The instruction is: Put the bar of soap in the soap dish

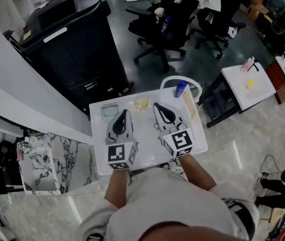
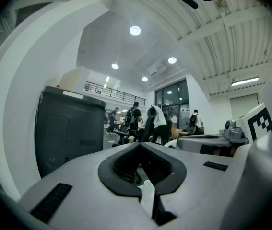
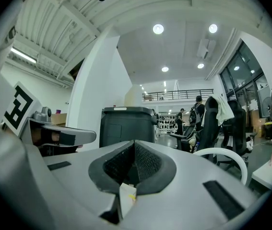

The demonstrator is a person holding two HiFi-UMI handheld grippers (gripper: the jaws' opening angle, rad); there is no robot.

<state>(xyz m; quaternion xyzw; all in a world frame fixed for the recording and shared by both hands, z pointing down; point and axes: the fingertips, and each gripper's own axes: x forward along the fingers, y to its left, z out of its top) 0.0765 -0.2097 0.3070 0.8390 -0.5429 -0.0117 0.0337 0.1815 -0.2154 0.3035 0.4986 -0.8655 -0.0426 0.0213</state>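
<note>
Both claws were held level over the white table (image 1: 98, 160), side by side and apart from one another.

The left gripper (image 1: 124, 113) had its jaws fully together, tip against tip, with nothing between them. The right gripper (image 1: 157, 105) was likewise closed to its limit and held nothing.

The task's items lay on the far part of the table, untouched. A pale blue-grey rounded rectangle, taken to be the soap dish (image 1: 110, 109), sat at 10 o'clock from the left gripper's tip, just beside it. A small yellowish translucent piece, taken to be the bar of soap (image 1: 141, 103), lay between the two tips, at 9 o'clock from the right one. Which was which could not be confirmed.

A blue bottle (image 1: 180, 88) stood at 1 o'clock from the right gripper. A black bin (image 1: 72, 39) stood at 11 o'clock beyond the table.
</note>
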